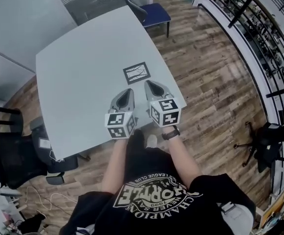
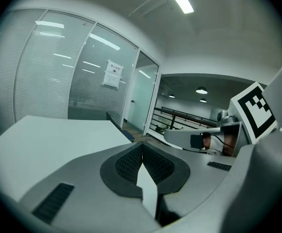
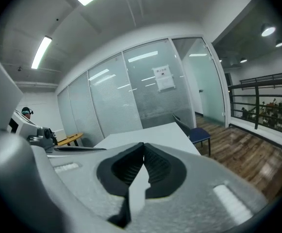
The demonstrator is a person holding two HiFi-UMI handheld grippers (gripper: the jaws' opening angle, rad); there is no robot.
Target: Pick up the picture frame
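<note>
The picture frame [image 1: 136, 73] lies flat on the grey tabletop [image 1: 78, 77], near its right edge, showing a dark border around a pale line pattern; no writing on it can be read. Just short of it, not touching, are the left hand-held gripper [image 1: 129, 91] and the right hand-held gripper [image 1: 148, 83], side by side, each with a cube of black-and-white square markers. Both have their jaws pressed together with nothing between the pads. The person's shirt [image 1: 154, 197] carries a print reading in part "CHAMPION" and "LEAGUE". A paper notice [image 3: 164, 77] hangs on the glass wall, too small to read.
</note>
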